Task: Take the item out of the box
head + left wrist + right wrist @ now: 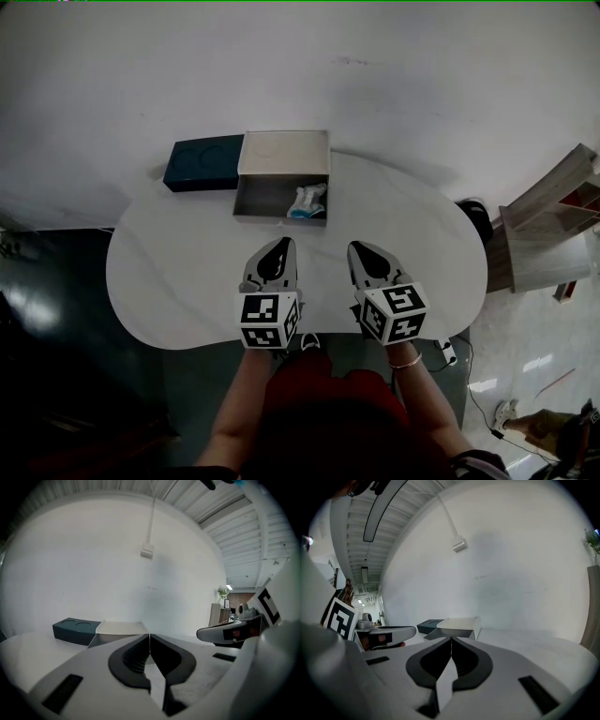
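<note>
An open grey box [281, 199] with its pale lid [284, 153] folded back stands at the far middle of the white table [169, 272]. Inside it, at the right, lies a small white and teal item [307, 199]. My left gripper [283, 243] and right gripper [357, 247] hover side by side over the table, a short way in front of the box, both shut and holding nothing. The left gripper view shows shut jaws [149, 636] pointing at the box [120, 629]. The right gripper view shows the same, jaws [451, 640] shut, box [460, 626] ahead; the item is hidden there.
A dark teal tray [203, 161] with two round hollows lies against the box's left side. A white wall rises right behind the table. A wooden shelf unit [553, 225] stands off the table's right end, and the dark floor [56, 309] lies to the left.
</note>
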{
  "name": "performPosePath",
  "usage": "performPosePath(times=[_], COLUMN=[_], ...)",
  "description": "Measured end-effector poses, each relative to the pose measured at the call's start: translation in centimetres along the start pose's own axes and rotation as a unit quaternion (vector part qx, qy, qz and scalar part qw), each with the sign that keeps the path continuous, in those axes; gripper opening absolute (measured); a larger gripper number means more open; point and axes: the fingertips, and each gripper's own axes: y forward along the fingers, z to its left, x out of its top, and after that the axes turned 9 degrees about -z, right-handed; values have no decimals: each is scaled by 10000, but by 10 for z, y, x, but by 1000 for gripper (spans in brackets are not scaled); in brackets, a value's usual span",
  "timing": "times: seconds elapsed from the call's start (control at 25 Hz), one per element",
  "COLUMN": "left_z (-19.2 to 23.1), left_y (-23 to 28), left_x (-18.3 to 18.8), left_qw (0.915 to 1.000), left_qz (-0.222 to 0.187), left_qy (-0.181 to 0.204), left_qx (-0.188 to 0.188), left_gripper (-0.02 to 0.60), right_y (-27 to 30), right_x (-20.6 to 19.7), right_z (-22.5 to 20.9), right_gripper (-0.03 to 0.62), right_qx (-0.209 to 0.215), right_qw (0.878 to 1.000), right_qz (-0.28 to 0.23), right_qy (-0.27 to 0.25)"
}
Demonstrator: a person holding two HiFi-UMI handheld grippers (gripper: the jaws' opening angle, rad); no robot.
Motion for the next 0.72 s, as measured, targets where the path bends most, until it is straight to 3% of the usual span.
performPosePath(times=[0.56,0.72], left_z=[18,19], left_y=[56,72], left_x=[-10,-16], left_qw=[9958,9933], left_qz=[626,823], left_qy=[378,446], left_qx=[-558,-679], left_gripper=[29,70], right_y=[33,37], right_x=[-4,-10], right_z=[-10,-18], right_gripper=[15,15], right_qx=[-419,-562], right_qw=[9990,9982], right_qz=[122,198], right_qy=[45,95])
